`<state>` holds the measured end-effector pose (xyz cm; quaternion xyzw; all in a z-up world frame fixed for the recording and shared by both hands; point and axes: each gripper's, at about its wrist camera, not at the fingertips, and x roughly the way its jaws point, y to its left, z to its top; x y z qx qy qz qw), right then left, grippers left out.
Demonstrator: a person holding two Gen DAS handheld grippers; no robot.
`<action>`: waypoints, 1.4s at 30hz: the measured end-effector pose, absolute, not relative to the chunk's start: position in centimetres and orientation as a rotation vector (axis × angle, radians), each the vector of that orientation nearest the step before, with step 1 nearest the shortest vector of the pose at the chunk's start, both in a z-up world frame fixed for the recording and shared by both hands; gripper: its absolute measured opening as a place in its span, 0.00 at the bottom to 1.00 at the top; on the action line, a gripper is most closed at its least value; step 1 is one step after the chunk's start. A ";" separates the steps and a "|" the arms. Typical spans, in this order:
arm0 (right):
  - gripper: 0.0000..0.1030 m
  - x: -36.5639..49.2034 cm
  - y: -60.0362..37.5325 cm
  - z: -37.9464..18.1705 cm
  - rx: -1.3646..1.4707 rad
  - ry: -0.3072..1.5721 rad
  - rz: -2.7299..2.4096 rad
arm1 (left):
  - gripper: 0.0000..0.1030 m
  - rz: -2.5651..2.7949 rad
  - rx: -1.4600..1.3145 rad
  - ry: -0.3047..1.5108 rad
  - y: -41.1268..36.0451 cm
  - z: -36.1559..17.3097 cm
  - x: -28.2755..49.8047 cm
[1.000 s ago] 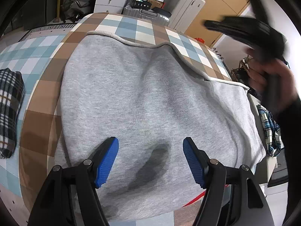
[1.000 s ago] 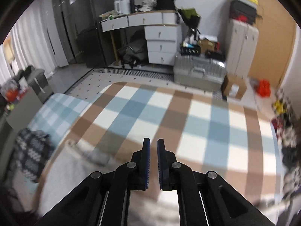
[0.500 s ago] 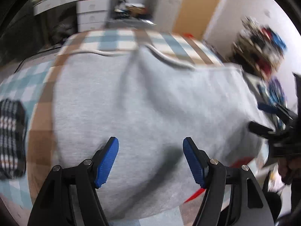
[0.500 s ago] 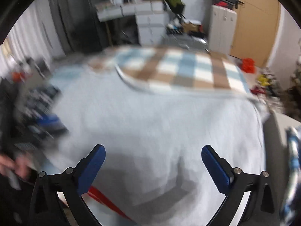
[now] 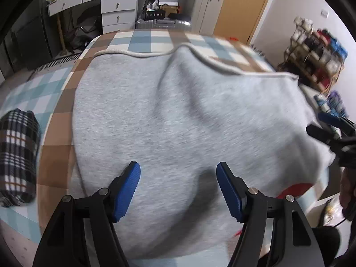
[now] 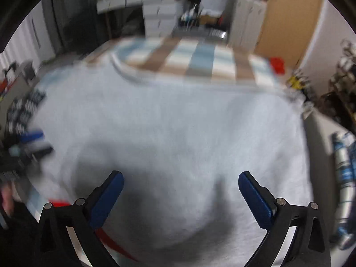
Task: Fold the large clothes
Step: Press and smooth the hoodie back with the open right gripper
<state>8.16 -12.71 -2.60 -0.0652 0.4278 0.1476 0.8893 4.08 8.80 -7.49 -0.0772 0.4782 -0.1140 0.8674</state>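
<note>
A large grey sweatshirt lies spread flat on a bed with a blue, brown and white checked cover. Its far hem has a white rolled edge. My left gripper is open and empty, hovering just above the near part of the fabric. My right gripper is open wide and empty above the same garment, seen from the other side; this view is blurred. The right gripper also shows at the right edge of the left wrist view.
A rolled black, white and brown plaid cloth lies on the bed to the left of the sweatshirt. Something red peeks out at the near right hem. White drawers, a suitcase and a shoe rack stand beyond the bed.
The right gripper opened from shut and swung down from high over the bed to just above the sweatshirt. The left view turned a little to the right; its jaws stayed open.
</note>
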 end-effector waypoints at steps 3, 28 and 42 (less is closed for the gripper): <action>1.00 8.9 -9.0 -1.7 -0.195 0.880 0.329 | 0.65 -0.301 -0.211 1.016 8.5 -7.7 4.5; 1.00 8.2 -24.3 -9.9 0.138 0.995 0.080 | 0.65 -0.491 -0.182 0.897 2.5 -3.6 2.6; 1.00 8.5 -23.0 -6.4 0.344 0.984 0.073 | 0.76 -0.383 -0.050 1.022 -1.4 -7.3 6.0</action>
